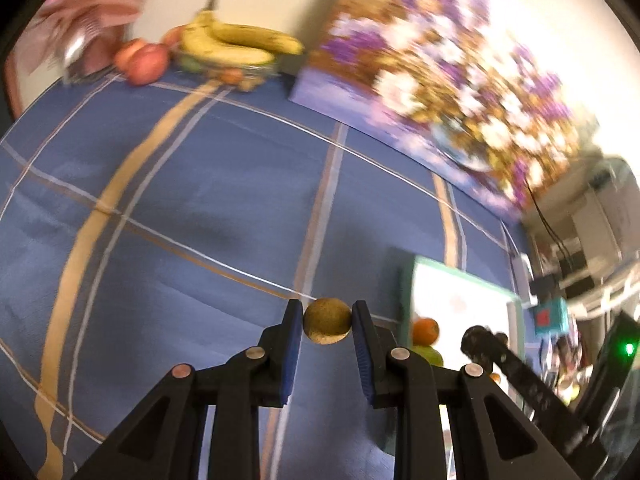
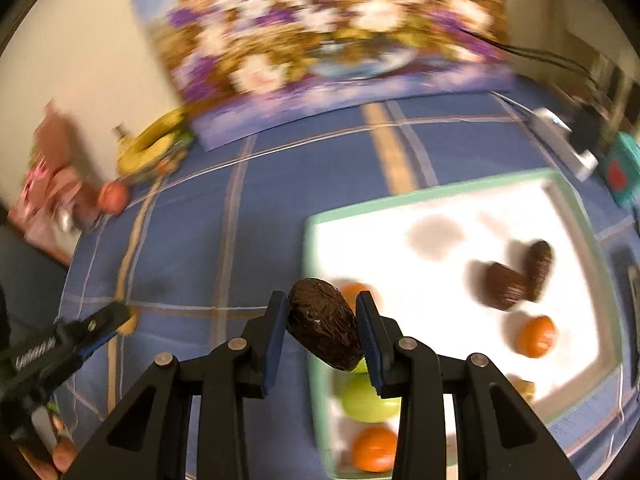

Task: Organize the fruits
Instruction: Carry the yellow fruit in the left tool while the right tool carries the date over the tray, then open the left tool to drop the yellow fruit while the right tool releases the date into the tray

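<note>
- Clearly, both fruits are mid-carry: each is lifted off the blue checked cloth (image 1: 200,208) on the desk, and the blur suggests a transfer is under way, probably toward the tray.
- At upper left of the left wrist view, a bunch of bananas (image 1: 236,42) lies on a bowl with red apples (image 1: 144,60) just beside it, well apart from the tongs.
- At lower centre of that view, the left tongs (image 1: 327,322) are clamped on a small round brownish fruit (image 1: 327,321), pads pressing both its sides; they point steeply down over the cloth.
- To the right, the green-rimmed white tray (image 1: 460,280) shows an orange (image 1: 425,330) inside.
- In the right wrist view, the left tongs appear at lower left, over the cloth and short of the tray.
- At lower centre, the right tongs (image 2: 322,328) grip a dark avocado (image 2: 324,324), held tilted, directly above the tray's near-left rim (image 2: 310,240).
- Inside the tray sit a green apple (image 2: 368,398), two oranges (image 2: 536,336), and two dark avocados (image 2: 516,280) touching each other at the right.
- Next, I judge, each fruit needs carrying over bare tray floor, lowering beside its own kind, then releasing; the avocado's tilt could make it roll.
</note>
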The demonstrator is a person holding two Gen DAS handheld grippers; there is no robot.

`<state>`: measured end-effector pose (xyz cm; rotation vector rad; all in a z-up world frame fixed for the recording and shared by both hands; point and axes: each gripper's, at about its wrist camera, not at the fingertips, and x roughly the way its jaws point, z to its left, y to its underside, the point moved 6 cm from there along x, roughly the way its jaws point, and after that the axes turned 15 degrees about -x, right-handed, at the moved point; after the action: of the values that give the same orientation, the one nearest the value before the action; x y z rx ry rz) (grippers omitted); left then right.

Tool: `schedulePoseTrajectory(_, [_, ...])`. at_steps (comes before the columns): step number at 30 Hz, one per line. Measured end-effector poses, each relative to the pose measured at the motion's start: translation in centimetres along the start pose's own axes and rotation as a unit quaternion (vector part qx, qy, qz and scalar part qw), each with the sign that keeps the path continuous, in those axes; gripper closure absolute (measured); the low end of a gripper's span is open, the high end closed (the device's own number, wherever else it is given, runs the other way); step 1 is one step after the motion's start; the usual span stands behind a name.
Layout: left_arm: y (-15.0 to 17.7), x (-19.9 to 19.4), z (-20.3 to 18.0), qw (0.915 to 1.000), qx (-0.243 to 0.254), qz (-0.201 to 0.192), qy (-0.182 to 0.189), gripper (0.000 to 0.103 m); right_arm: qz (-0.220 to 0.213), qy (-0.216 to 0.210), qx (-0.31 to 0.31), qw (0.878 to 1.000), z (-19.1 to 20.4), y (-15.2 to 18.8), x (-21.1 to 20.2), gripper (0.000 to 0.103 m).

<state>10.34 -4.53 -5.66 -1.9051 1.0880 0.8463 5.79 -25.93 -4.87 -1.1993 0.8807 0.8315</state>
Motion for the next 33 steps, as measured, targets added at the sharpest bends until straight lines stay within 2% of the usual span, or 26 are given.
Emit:
schedulePoseTrajectory(6, [3.7, 1.0, -4.3, 0.9975, 0.059, 0.031, 0.021, 0.076, -0.002, 0.032, 0.048, 0.998, -5.9, 1.0, -1.5, 0.066])
schedulePoseTrajectory(13, [8.4, 2.5, -8.4, 0.9885, 0.118, 0.081, 0.049, 0.076, -0.011, 0.053, 0.082, 0.995, -10.6, 1.9, -3.3, 0.066])
schedulePoseTrajectory(25, [13.7, 4.9, -10.9, 0.9727, 0.190, 0.128, 0.037, 0.076, -0.005, 0.048, 0.091, 0.995, -12.0, 2.8, -3.8, 0.066])
schedulePoseTrajectory(33, [15.2, 6.2, -10.7, 0.9677, 0.203, 0.148, 0.025, 0.076, 0.015, 0.042, 0.085, 0.995, -11.8, 3.4, -3.1, 0.066])
